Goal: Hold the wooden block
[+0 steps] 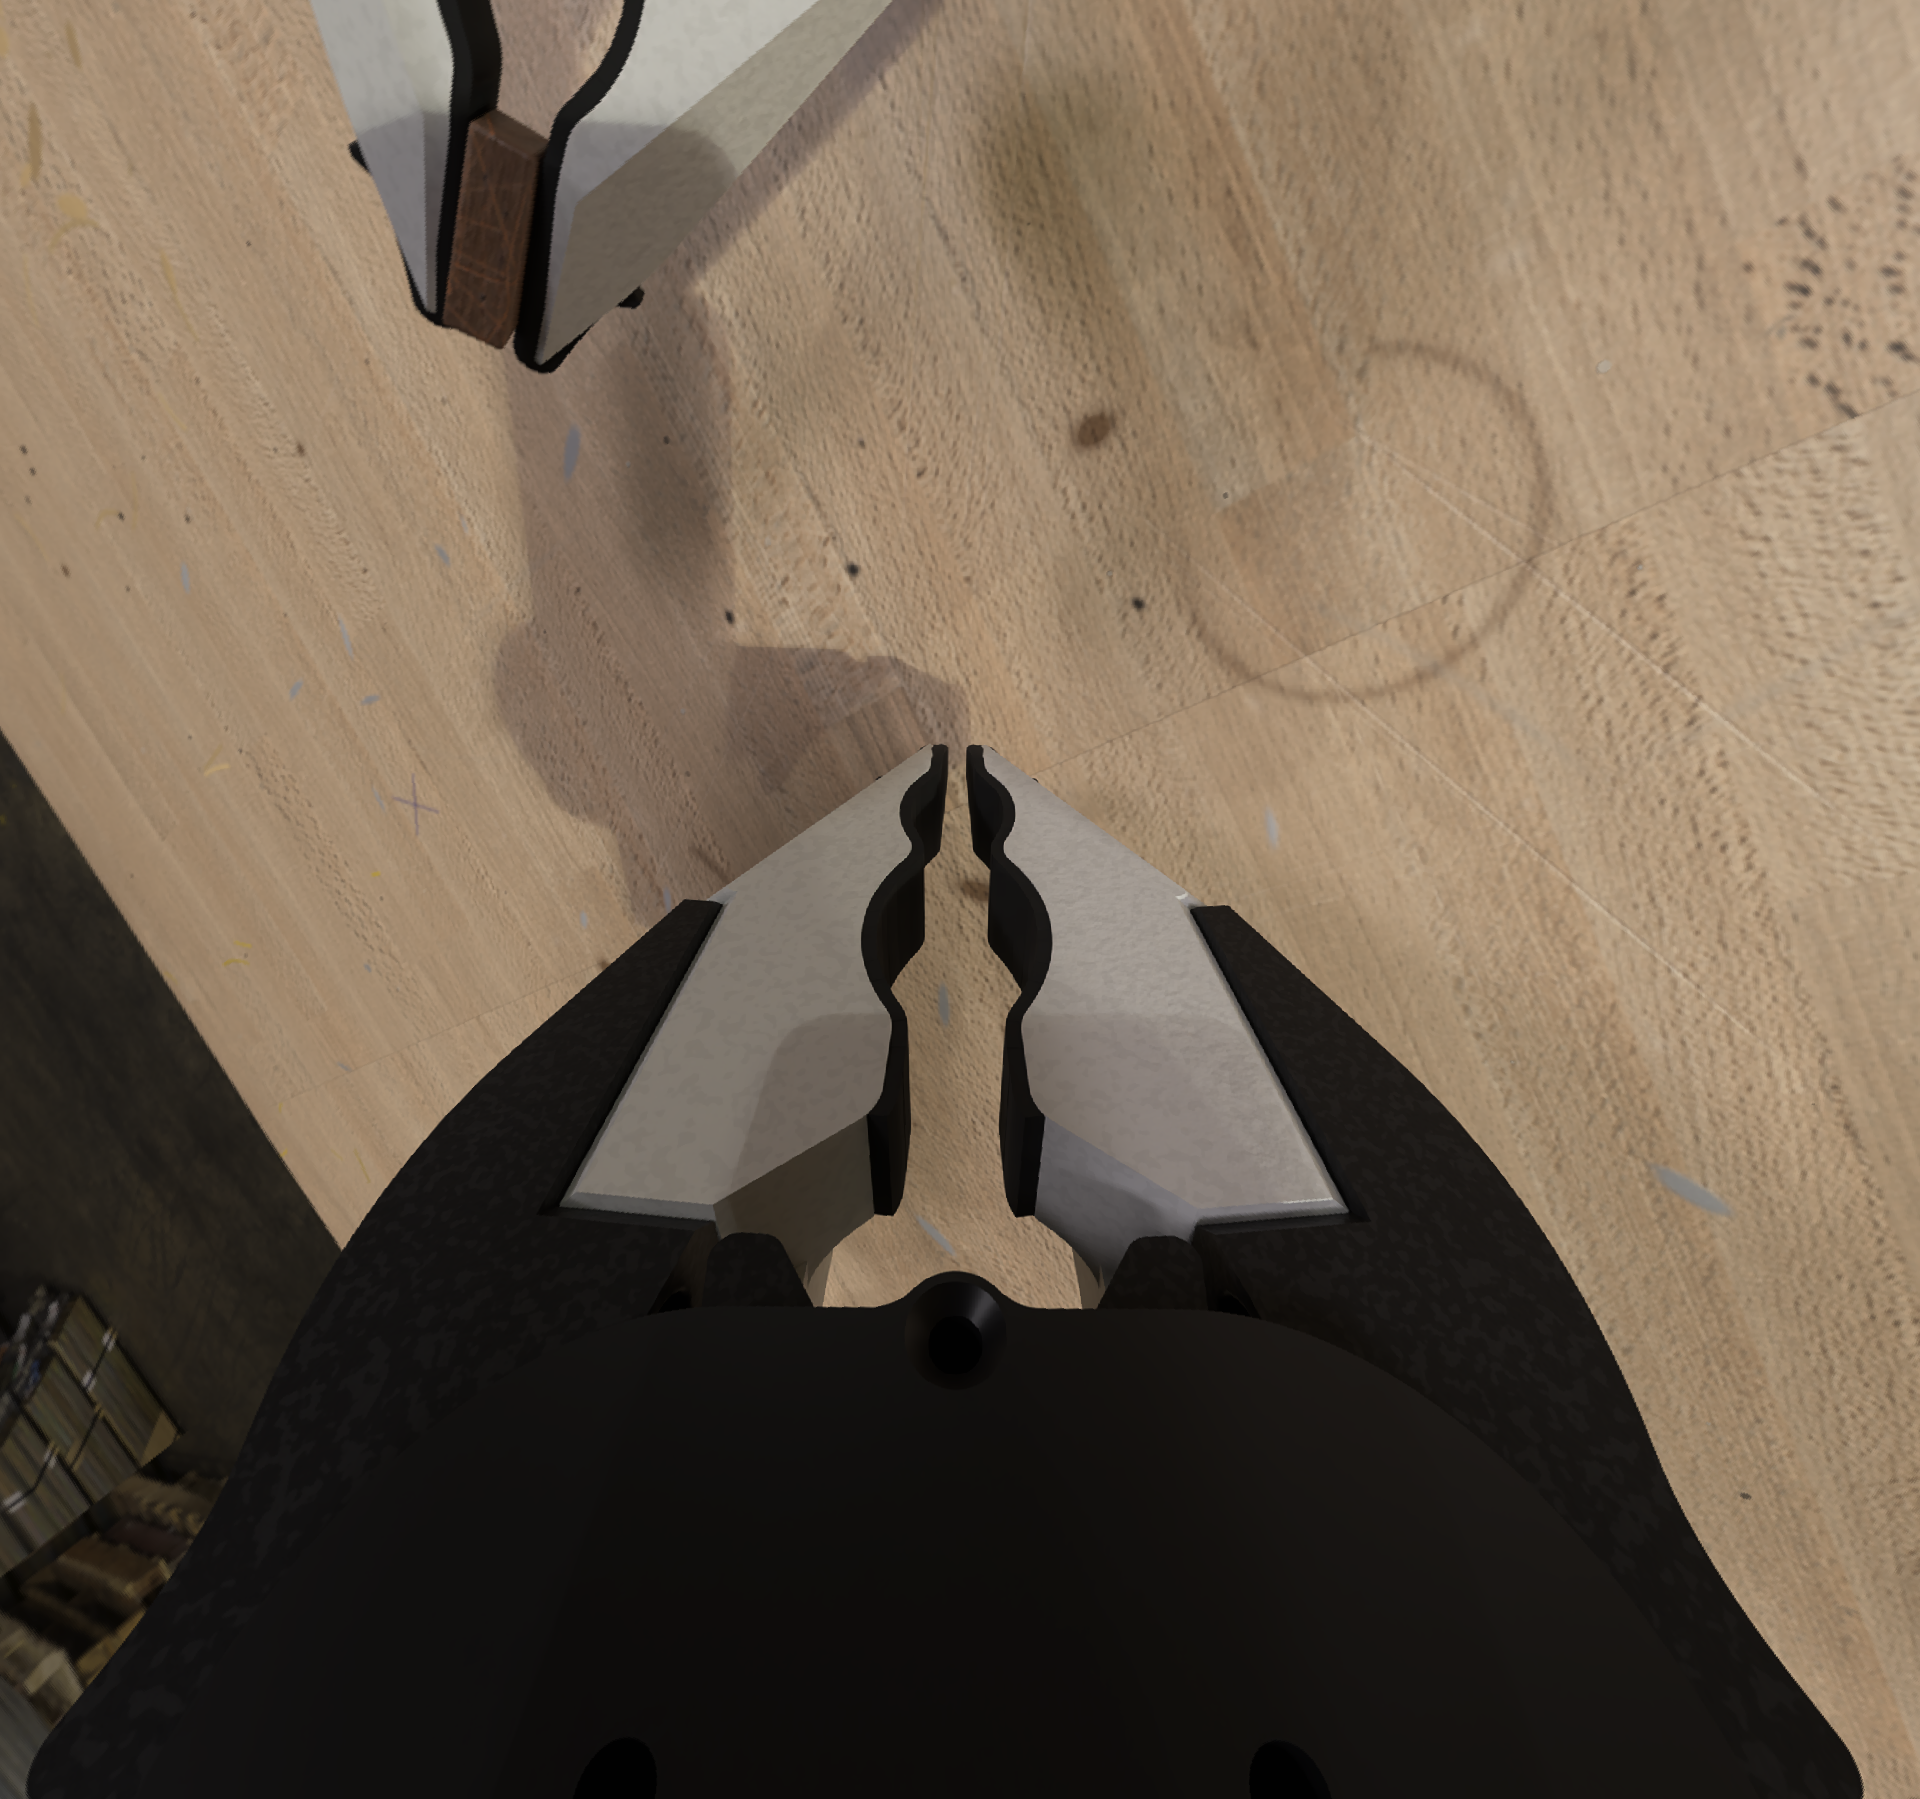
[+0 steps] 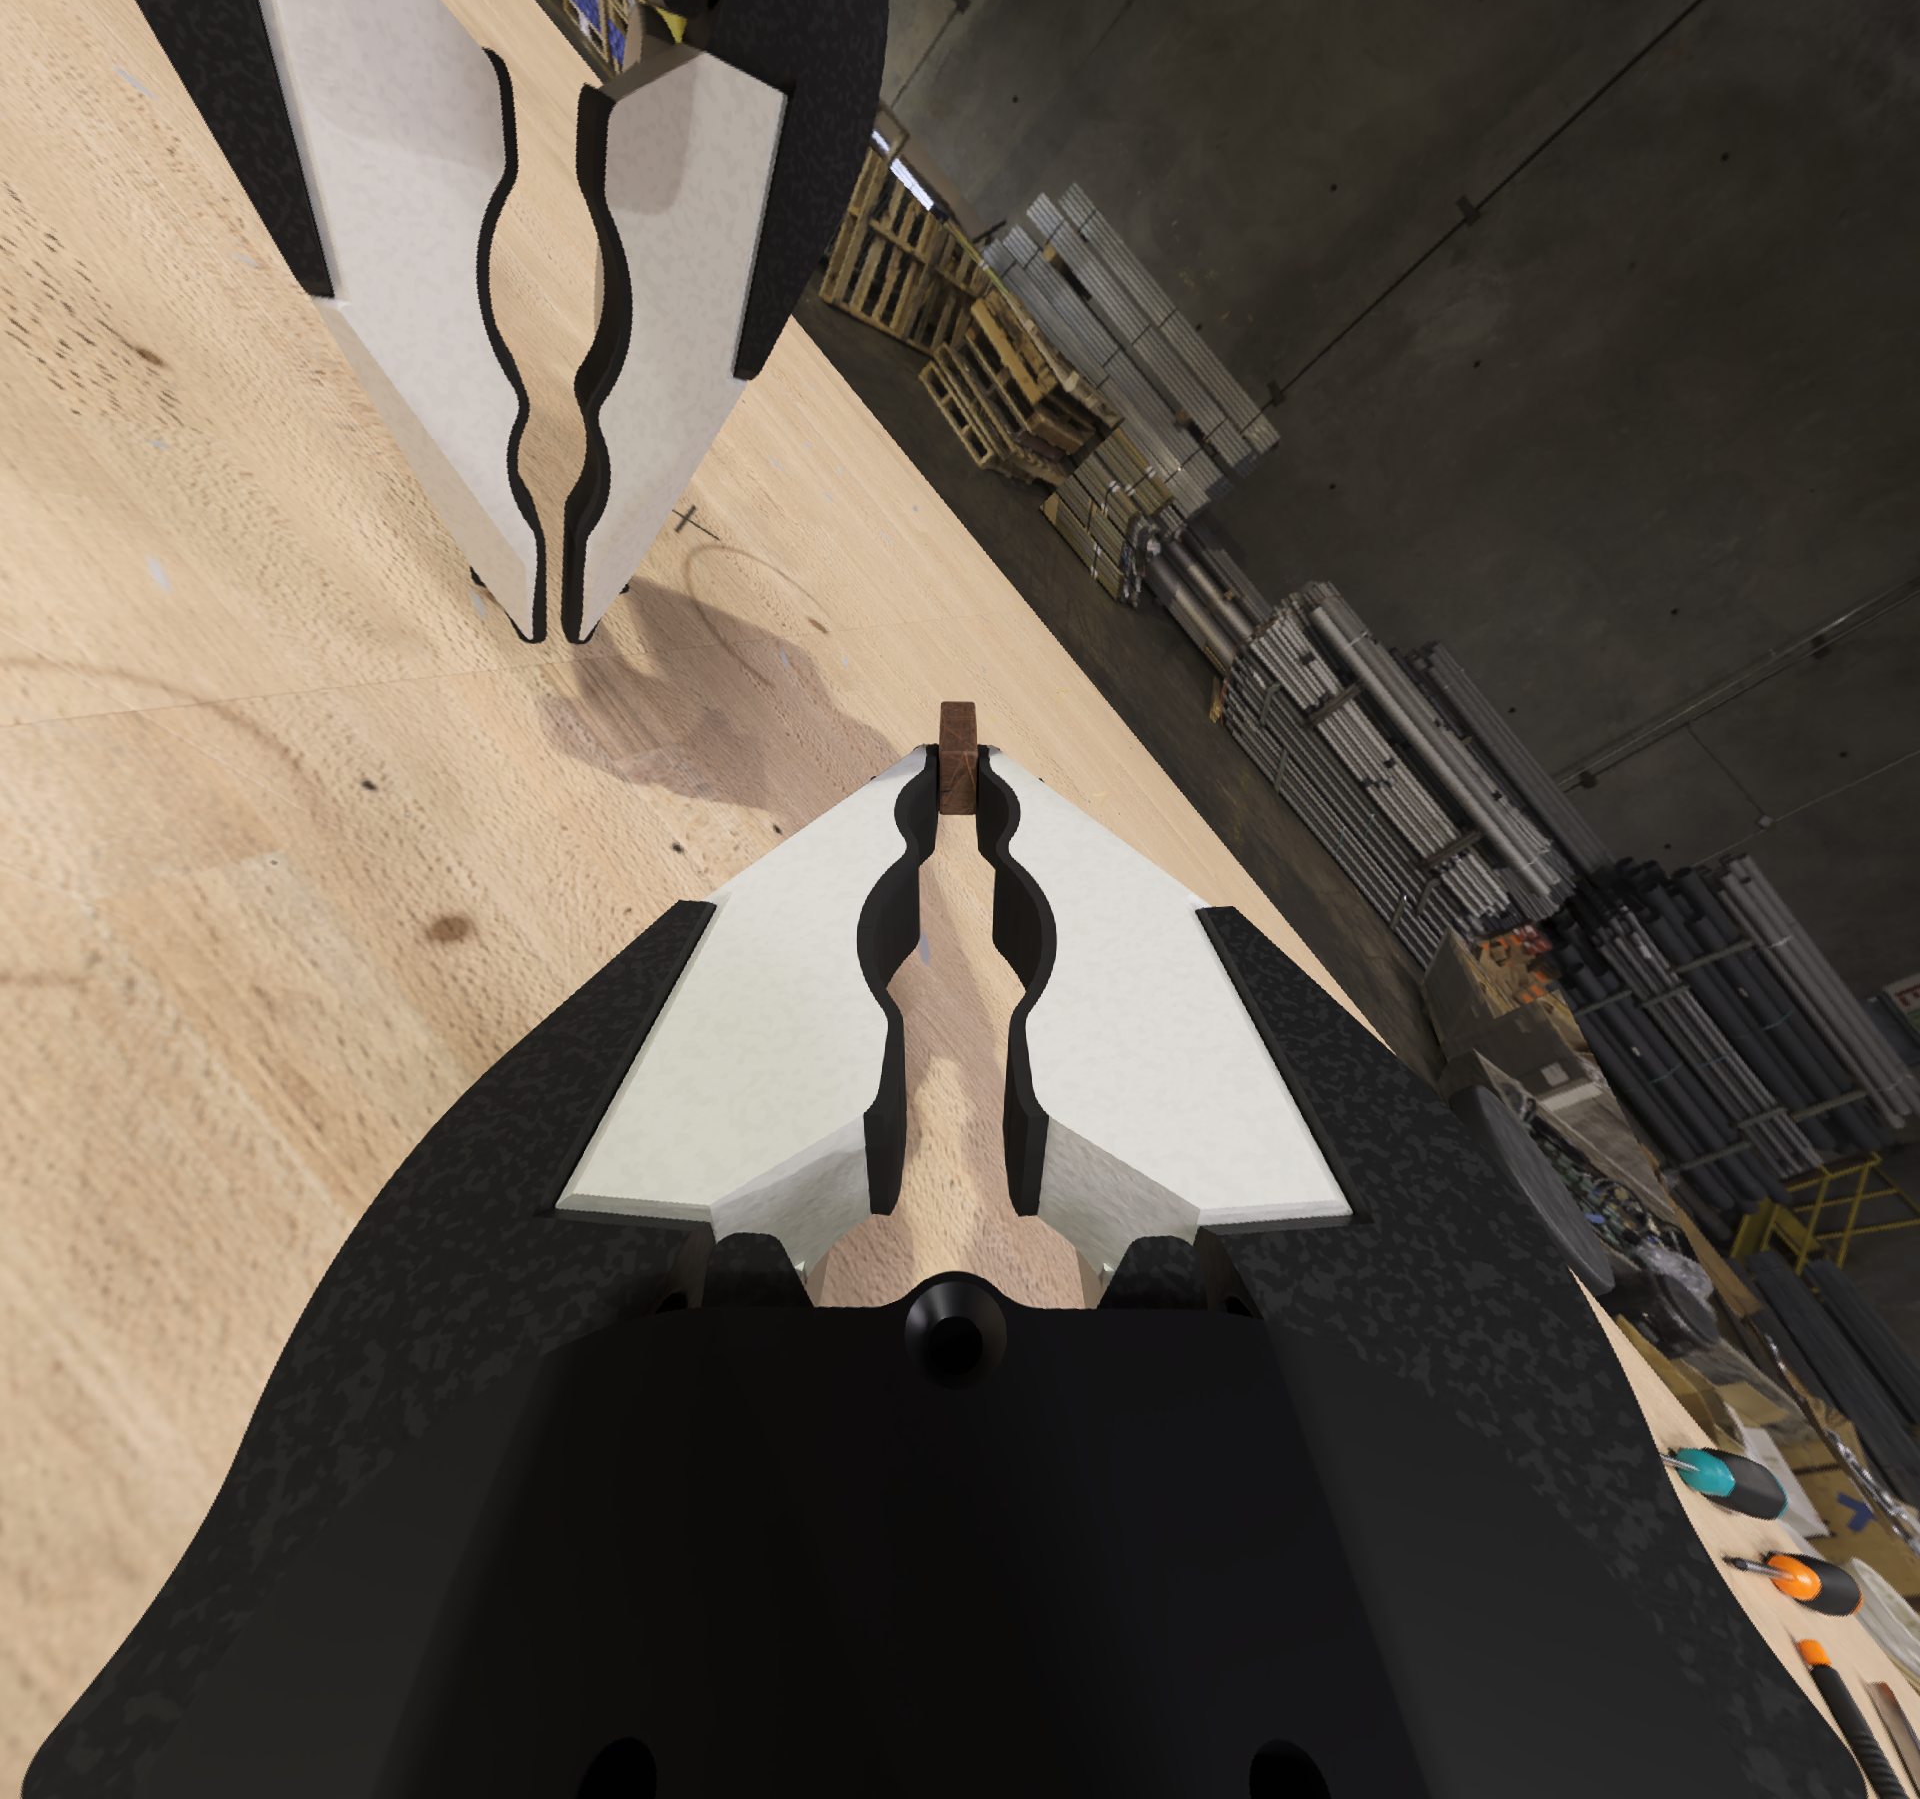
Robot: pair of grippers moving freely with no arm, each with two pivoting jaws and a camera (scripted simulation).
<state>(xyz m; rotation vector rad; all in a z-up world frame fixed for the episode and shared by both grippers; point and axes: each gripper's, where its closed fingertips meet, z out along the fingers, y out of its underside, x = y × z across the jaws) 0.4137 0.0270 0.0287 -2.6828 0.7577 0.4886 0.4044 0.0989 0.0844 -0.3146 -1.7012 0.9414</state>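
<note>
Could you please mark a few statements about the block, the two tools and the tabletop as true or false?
1. The right tool is shut on the wooden block. True.
2. The block lies flat on the table. False: it is pinched at the right tool's tips, with its end sticking out past them.
3. The left tool holds nothing. True: its jaws are almost together, with nothing between them.
4. Both tools grip the block together. False: only the right one touches it.
5. Screwdrivers lie near the table's edge. True.
</note>
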